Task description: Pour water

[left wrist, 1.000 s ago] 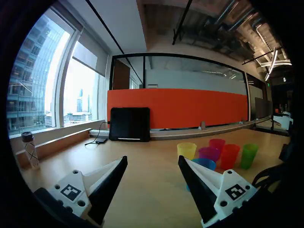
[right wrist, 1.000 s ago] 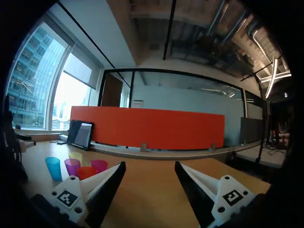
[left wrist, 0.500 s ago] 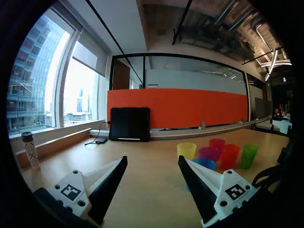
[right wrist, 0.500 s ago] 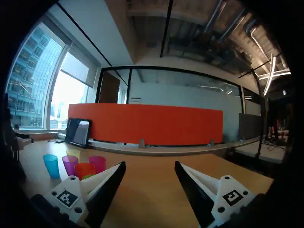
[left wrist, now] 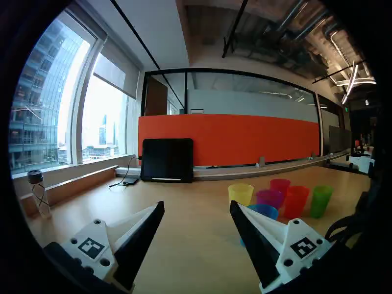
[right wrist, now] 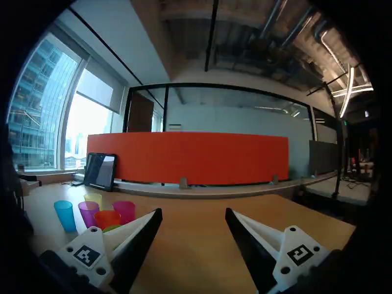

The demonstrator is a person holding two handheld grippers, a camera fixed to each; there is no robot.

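Observation:
Several coloured plastic cups stand grouped on the wooden table (left wrist: pixel 196 230): yellow (left wrist: pixel 240 193), purple (left wrist: pixel 270 198), pink (left wrist: pixel 280 185), orange (left wrist: pixel 296 200), green (left wrist: pixel 321 200) and blue (left wrist: pixel 265 211), the blue one partly behind my left gripper's right finger. My left gripper (left wrist: pixel 197 208) hovers low over the table, open and holding nothing, with the cups just ahead to its right. In the right gripper view the same cups sit at the left: blue (right wrist: pixel 64 214), purple (right wrist: pixel 89 212), orange (right wrist: pixel 107 218), pink (right wrist: pixel 124 211), yellow (right wrist: pixel 93 198). My right gripper (right wrist: pixel 193 215) is open and holds nothing.
A dark tablet (left wrist: pixel 167 159) leans against the orange partition (left wrist: pixel 230 138) at the table's far edge, with a cable and small box (left wrist: pixel 130 181) beside it. A small bottle (left wrist: pixel 39 193) stands on the window ledge at the left. Bare tabletop stretches ahead of the right gripper (right wrist: pixel 206 235).
The right gripper's view has tipped slightly, so the cups sit a little higher and more of the table shows. The left gripper has held still.

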